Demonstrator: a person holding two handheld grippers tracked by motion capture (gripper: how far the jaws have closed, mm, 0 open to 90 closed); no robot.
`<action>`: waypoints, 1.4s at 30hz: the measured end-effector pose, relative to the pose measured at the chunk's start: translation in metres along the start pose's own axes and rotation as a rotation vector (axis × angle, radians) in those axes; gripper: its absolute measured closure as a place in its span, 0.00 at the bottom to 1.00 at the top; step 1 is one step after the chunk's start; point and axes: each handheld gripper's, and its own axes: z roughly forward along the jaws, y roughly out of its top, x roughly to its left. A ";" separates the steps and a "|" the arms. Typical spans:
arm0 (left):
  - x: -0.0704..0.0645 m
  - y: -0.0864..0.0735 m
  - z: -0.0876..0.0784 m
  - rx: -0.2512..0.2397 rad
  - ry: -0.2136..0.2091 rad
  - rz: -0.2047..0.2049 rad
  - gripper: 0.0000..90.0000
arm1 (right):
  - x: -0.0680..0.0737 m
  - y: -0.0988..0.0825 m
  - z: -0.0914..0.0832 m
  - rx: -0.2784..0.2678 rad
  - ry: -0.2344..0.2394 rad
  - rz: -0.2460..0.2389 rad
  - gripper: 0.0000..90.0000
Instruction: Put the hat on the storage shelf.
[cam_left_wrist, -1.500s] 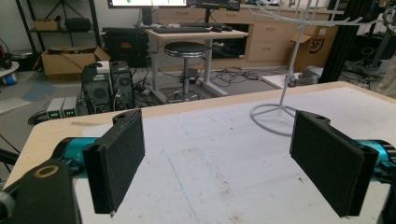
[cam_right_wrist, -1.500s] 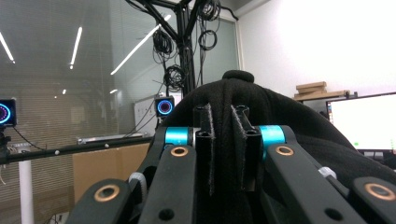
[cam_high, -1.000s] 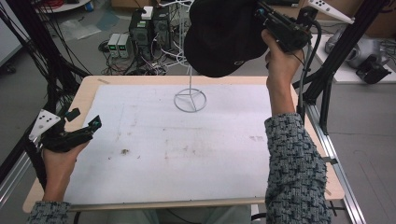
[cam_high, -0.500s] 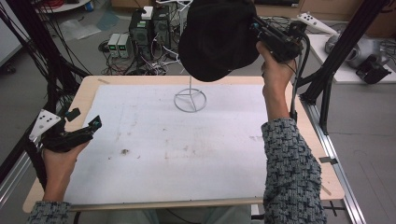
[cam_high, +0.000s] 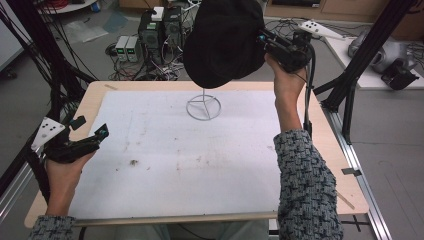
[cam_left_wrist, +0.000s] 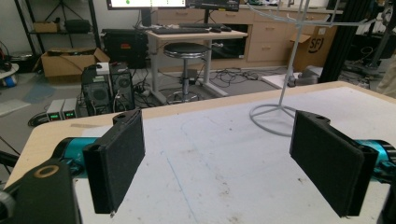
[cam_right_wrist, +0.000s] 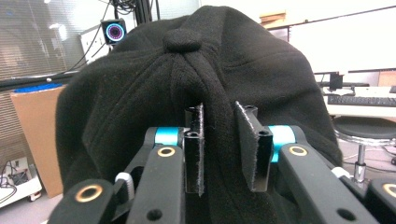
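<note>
My two black grippers, left gripper (cam_high: 89, 131) and right gripper (cam_high: 264, 41), have teal joints beside flat padded jaws; a black cable trails from the right; my sleeves are grey-black tweed.

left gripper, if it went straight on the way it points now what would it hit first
Probably nothing nearby: the open left gripper points across bare table. The wire stand sits right of that line, though depth is unclear.

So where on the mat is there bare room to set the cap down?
The white mat lies bare from the left gripper across to the patterned sleeve, in front of the white wire stand. Crowding is at the back centre: the stand, with the black cap above in the right gripper.
</note>
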 end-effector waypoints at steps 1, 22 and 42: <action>0.000 0.000 0.000 0.001 0.000 0.001 0.20 | 0.000 -0.001 0.001 0.011 -0.006 -0.008 0.81; 0.000 0.001 -0.001 -0.003 -0.003 0.002 0.20 | 0.002 -0.007 0.007 0.096 -0.065 -0.032 0.76; 0.000 0.002 -0.001 -0.004 -0.004 0.002 0.20 | 0.000 -0.009 0.009 0.155 -0.104 -0.027 0.67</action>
